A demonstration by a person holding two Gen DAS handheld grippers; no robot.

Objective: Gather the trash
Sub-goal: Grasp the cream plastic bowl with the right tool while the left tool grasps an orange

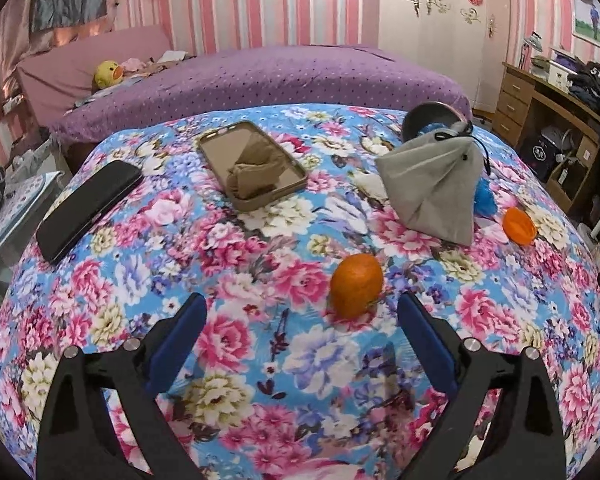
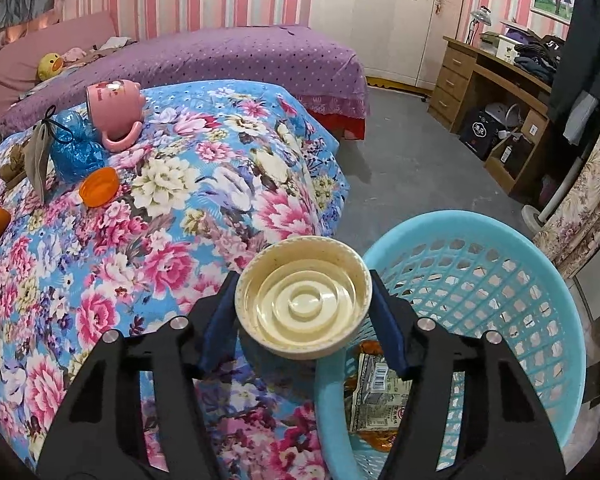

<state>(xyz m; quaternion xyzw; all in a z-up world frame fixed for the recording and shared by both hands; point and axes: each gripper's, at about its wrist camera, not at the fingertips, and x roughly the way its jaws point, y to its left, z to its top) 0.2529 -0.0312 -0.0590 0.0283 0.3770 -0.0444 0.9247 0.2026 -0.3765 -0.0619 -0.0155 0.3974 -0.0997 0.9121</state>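
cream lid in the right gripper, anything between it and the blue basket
Nothing visible does. The cream lid sits between the right gripper pads, right beside the blue basket. The near rim lies just under its right edge, and the basket's open top holds only wrappers at the bottom.

Black grippers (image 1: pixel 300 312), blue pads (image 1: pixel 180 336)

Two orange pieces (image 1: pixel 357 285) (image 1: pixel 519 225), one cream lid (image 2: pixel 303 297), one basket (image 2: pixel 540 248), one mug (image 2: pixel 116 112), one phone (image 1: pixel 88 209).
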